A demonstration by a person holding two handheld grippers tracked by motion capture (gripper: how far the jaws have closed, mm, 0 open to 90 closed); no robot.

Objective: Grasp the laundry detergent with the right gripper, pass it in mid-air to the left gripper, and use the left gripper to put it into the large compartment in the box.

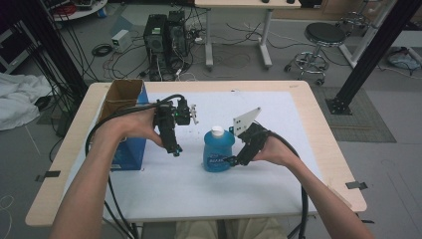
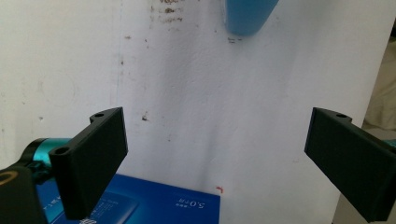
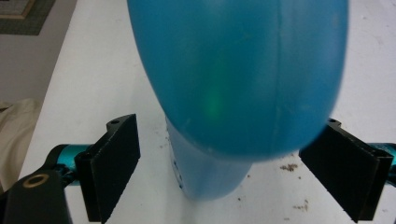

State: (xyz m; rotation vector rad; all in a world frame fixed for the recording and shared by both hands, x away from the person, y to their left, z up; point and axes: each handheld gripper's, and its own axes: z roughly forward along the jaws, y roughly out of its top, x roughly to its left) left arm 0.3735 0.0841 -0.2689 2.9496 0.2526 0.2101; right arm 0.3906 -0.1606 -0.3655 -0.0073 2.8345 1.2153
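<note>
bottle [image 3: 238,79] blurred, top cut off; label [image 1: 216,162] unreadable

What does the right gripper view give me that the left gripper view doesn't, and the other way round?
Right gripper view alone: the blue bottle looms close between the right gripper's wide-open jaws, which stand on either side of it, apart from its sides, with floor and a mat past the table edge at upper left.

Left gripper view alone: the left gripper, jaws open over bare sheet, and a blue box at the bottom edge; the bottle is just a blue base at the top.

Both: the stained white sheet, the bottle, open black jaws.
</note>
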